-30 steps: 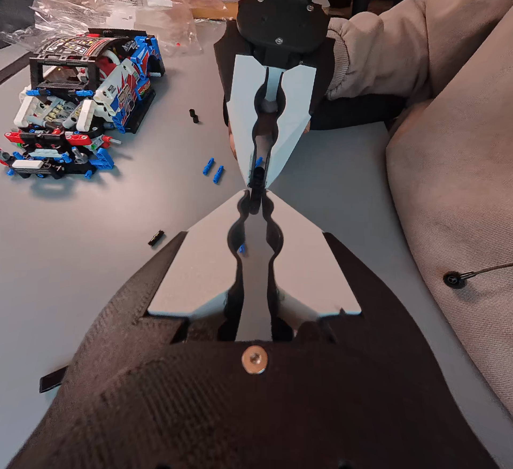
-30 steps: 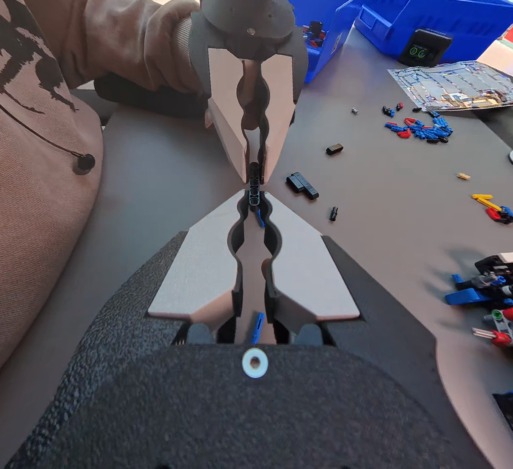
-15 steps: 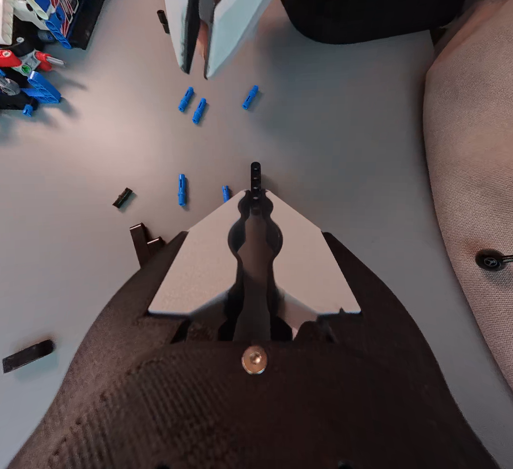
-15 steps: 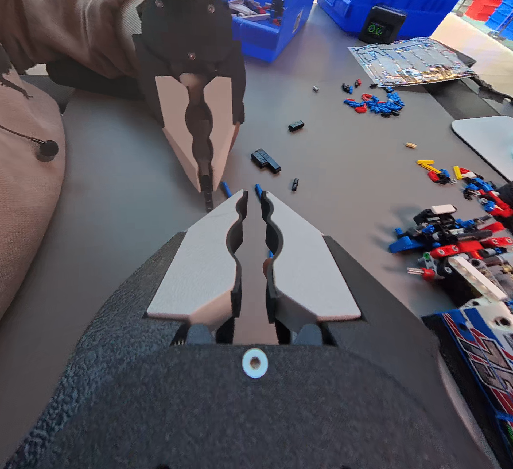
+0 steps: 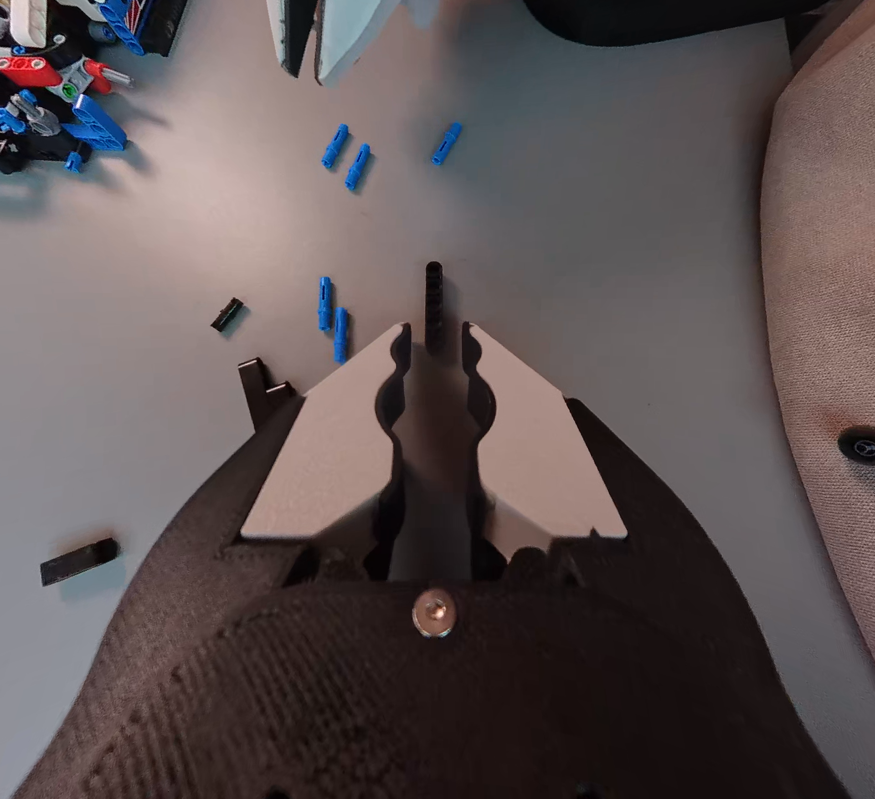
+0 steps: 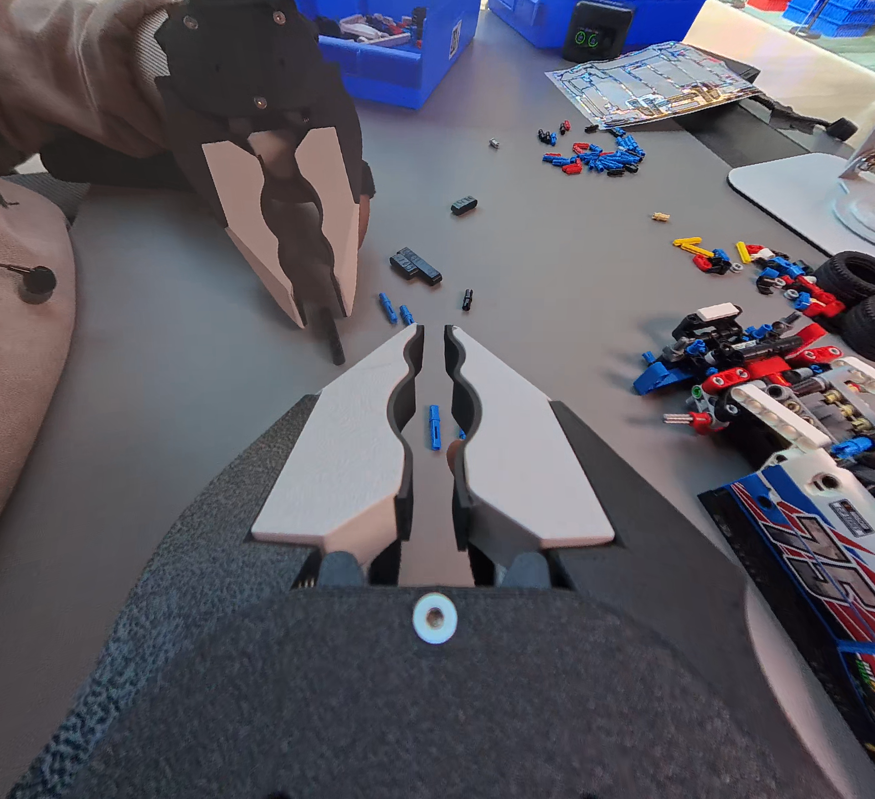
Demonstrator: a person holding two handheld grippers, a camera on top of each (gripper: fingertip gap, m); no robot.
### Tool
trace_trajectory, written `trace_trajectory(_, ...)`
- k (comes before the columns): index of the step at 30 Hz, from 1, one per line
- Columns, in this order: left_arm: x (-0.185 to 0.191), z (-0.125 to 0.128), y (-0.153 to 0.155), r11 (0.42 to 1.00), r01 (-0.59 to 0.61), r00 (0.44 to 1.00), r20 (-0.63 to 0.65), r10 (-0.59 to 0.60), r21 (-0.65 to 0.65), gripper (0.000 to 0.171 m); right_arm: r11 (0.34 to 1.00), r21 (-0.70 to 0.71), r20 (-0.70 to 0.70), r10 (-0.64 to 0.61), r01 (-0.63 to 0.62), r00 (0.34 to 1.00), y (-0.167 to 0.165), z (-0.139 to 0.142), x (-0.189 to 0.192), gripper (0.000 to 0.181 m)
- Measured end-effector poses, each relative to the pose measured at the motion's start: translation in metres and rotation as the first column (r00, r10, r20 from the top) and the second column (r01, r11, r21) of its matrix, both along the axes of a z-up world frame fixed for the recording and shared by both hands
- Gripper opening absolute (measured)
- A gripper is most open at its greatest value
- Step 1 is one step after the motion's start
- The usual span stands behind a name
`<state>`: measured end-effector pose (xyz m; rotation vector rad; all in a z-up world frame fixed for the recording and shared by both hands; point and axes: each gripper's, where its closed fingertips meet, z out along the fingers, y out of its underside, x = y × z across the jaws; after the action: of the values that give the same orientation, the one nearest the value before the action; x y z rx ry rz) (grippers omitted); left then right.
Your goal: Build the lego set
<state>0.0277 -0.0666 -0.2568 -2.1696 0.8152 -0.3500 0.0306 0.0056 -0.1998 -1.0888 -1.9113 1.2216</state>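
Note:
My left gripper point(image 5: 434, 326) is open, low over the grey table. A black beam point(image 5: 433, 298) lies between and just ahead of its tips; the jaws stand apart on either side of it. The right wrist view shows the left gripper point(image 6: 324, 310) with the beam point(image 6: 333, 341) poking out onto the table. My right gripper point(image 6: 433, 329) is slightly open and empty, above a loose blue pin point(image 6: 434, 427). It hangs at the top of the left wrist view point(image 5: 308, 71). Several blue pins point(image 5: 357, 165) lie between the grippers. The part-built car point(image 6: 781, 397) stands to the right.
Two blue bins point(image 6: 393, 19) stand at the back, with an instruction booklet point(image 6: 653, 85) and a pile of small pins point(image 6: 596, 156). Black pieces point(image 6: 415, 266) lie mid-table, tyres point(image 6: 852, 274) at far right. The person's beige clothing point(image 5: 828, 255) borders the table. Some 10 cm of space lies between my two pairs of fingers. The loose blue pin point(image 6: 434, 427) lies around 6 cm away from my right fingertips. Seen from the left wrist view point(image 5: 358, 170) as well.
The two grippers, tip to tip on the black beam a second ago, have parted. The right one let go and drew back. The left one dropped to the table and opened around the beam.

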Motion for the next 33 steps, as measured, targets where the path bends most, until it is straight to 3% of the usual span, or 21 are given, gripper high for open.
trace_trajectory(4, -0.001, -0.003, 0.0, 1.0, -0.011, 0.999, -0.035, 0.011, 0.002, 0.006, 1.0, -0.002, 0.007, -0.01, 0.01, 1.0, 0.002, -0.004, -0.002, 0.006)
trace_trajectory(11, 0.001, -0.002, 0.007, 0.998, -0.052, 0.998, -0.046, 0.053, 0.018, 0.006, 0.997, 0.028, -0.004, -0.075, 0.076, 0.997, 0.018, 0.009, 0.002, 0.006)
trace_trajectory(15, 0.004, 0.002, 0.007, 0.998, -0.062, 0.998, -0.004, 0.062, 0.014, 0.018, 0.993, 0.115, 0.175, -0.041, 0.02, 0.984, 0.014, -0.007, 0.03, 0.008)
trace_trajectory(19, 0.003, 0.015, 0.007, 0.997, -0.066, 0.996, 0.061, 0.064, 0.033, 0.018, 0.981, 0.186, 0.371, -0.019, -0.054, 0.929, 0.0, -0.04, 0.059, 0.011)
trace_trajectory(23, -0.001, 0.016, 0.008, 0.995, -0.081, 0.995, 0.058, 0.078, 0.051, 0.017, 0.966, 0.254, 0.45, -0.066, -0.056, 0.891, -0.002, -0.061, 0.066, 0.013)
trace_trajectory(30, 0.006, 0.019, 0.011, 0.994, -0.077, 0.992, 0.11, 0.068, 0.076, 0.018, 0.965, 0.256, 0.415, -0.054, -0.06, 0.908, -0.006, -0.058, 0.052, 0.003)
trace_trajectory(33, 0.008, 0.039, 0.018, 0.984, -0.115, 0.97, 0.227, 0.082, 0.138, 0.022, 0.999, 0.044, 0.167, -0.022, 0.015, 0.986, -0.026, -0.012, 0.023, 0.003)
